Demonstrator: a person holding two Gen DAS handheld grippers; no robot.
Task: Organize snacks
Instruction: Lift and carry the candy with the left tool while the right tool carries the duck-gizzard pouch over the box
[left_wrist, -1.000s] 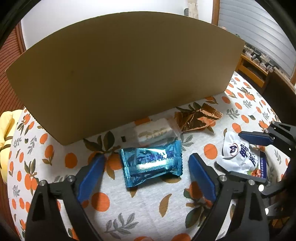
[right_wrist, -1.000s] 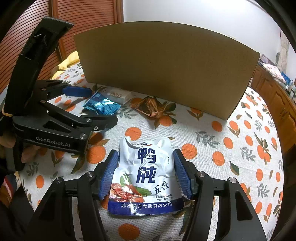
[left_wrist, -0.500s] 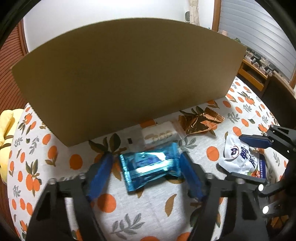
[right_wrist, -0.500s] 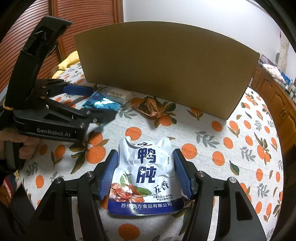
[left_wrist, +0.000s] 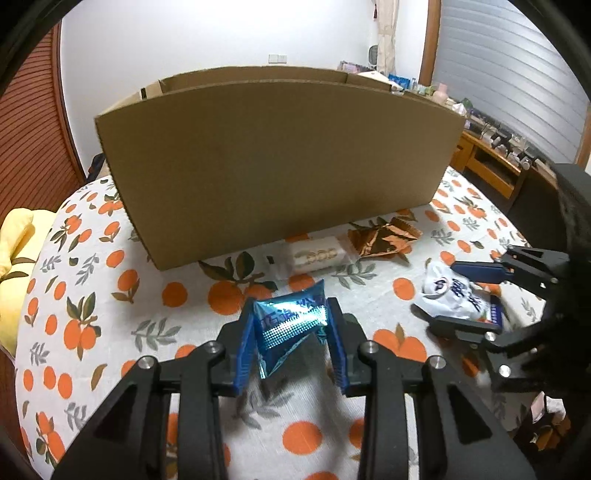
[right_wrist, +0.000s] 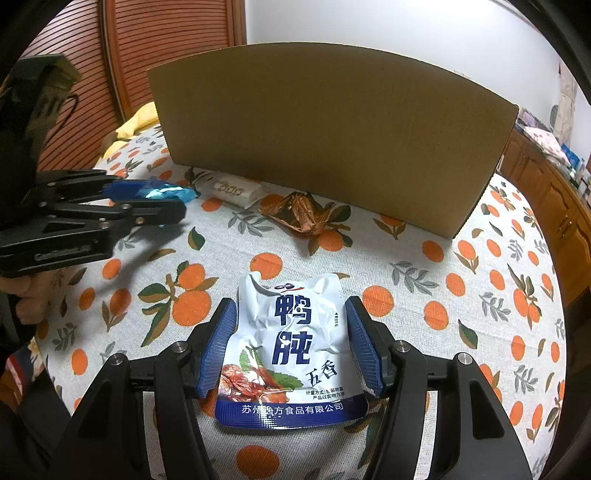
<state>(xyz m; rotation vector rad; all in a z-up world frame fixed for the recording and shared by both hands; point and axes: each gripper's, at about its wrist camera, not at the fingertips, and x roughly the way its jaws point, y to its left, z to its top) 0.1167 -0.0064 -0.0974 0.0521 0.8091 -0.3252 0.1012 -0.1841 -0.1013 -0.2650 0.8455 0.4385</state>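
The cardboard box stands open-topped at the back of the round worktop, whose cloth is printed with oranges; its tall near wall is what any snack must clear, judging by the task.

The white pouch with blue characters lies flat on the cloth between the pads of the right tool. Those pads flank its side edges, seemingly without squeezing, so that tool stands apart. The pouch looks like soft, slick film, light and limp; a grip across its sides near the middle should hold it without letting it fold away.

The blue foil packet is clamped in the left tool, whose jaws have just been closing on it. It is buckled into a peak and appears held up off the cloth. It looks light, crinkly and slippery, likely to twist in a loose grip.

Near the box's foot lie a small white wrapped snack and a crumpled copper-coloured wrapper, just beside each other and well clear of both tools.
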